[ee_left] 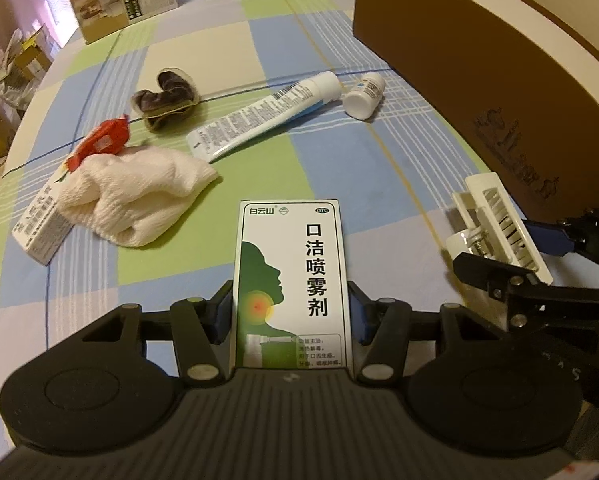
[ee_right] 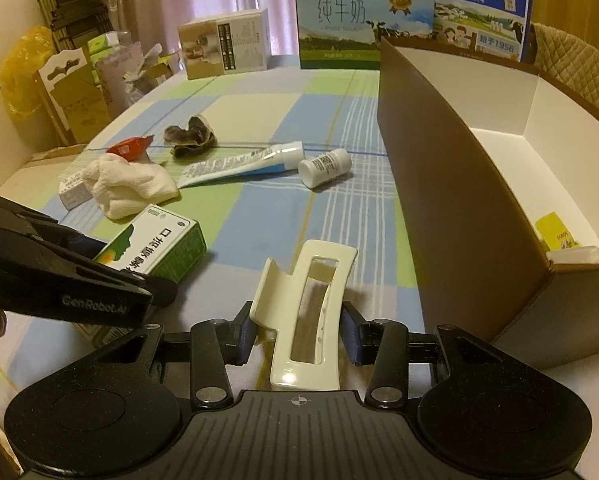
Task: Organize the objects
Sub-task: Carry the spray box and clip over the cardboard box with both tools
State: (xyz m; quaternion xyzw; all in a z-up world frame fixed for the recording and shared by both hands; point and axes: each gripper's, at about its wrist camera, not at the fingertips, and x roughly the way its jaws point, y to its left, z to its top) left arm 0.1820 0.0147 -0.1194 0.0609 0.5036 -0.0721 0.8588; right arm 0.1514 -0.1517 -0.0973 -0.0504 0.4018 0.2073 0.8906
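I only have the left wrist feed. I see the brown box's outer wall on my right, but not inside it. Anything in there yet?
Observer: Yes. In the right wrist view the brown box is open-topped with a white interior, and a yellow item lies near its front corner.
Operator: What is the right gripper doing?
Observer: The right gripper has its pads on either side of a cream hair clip, beside the box's front corner.
Operator: What's beyond the table's far edge?
Observer: Two milk cartons: the green-and-white carton left of a blue carton, with curtains behind.
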